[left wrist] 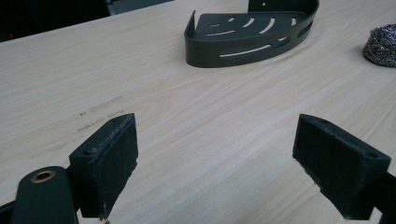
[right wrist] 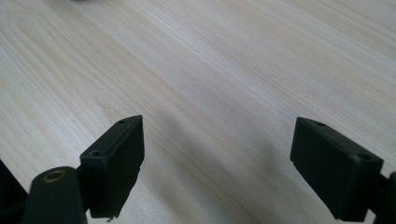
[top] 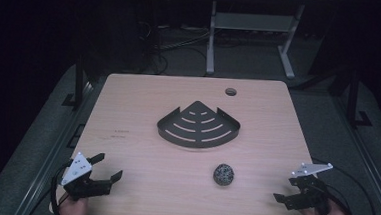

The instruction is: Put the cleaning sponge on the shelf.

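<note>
A dark metal corner basket [top: 197, 125] with slotted floor and low walls lies in the middle of the light wooden table [top: 140, 154]. A small dark wiry ball [top: 223, 174], like a scrubber, rests in front of it, slightly right. My left gripper [top: 107, 166] hovers at the near left corner, open and empty, and points toward the basket [left wrist: 247, 39] and the ball [left wrist: 382, 45]. My right gripper [top: 287, 190] is at the near right corner, open, with nothing between its pads [right wrist: 116, 163] but bare wood.
A round cable hole [top: 230, 92] sits near the table's far edge. Behind the table stand the white legs of another desk [top: 211, 38], with cables on the dark floor. Faint scuff marks [left wrist: 100, 109] show on the wood to the left.
</note>
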A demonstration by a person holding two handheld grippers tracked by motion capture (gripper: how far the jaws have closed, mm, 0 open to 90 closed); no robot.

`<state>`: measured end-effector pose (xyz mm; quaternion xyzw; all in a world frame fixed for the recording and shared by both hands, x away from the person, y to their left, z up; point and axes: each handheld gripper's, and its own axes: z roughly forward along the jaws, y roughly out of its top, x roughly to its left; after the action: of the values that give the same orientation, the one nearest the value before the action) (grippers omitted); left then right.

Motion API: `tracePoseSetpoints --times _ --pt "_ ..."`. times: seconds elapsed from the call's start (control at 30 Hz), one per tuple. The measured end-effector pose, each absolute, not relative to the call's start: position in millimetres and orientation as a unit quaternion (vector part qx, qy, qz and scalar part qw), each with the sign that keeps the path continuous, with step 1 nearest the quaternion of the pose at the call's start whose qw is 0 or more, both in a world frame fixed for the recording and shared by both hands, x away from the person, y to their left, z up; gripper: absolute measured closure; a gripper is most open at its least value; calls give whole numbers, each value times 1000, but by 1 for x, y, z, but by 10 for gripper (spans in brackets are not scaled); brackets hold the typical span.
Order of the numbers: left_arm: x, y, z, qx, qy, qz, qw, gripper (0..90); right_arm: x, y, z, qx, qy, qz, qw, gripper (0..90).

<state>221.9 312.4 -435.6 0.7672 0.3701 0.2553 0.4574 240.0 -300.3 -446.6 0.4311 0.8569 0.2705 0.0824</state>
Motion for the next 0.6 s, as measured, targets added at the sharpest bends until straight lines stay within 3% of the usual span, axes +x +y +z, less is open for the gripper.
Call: tracePoseSetpoints --times 0.6 --pt "222 313 -436 767 367 253 461 135 239 -288 -443 408 868 269 85 168"
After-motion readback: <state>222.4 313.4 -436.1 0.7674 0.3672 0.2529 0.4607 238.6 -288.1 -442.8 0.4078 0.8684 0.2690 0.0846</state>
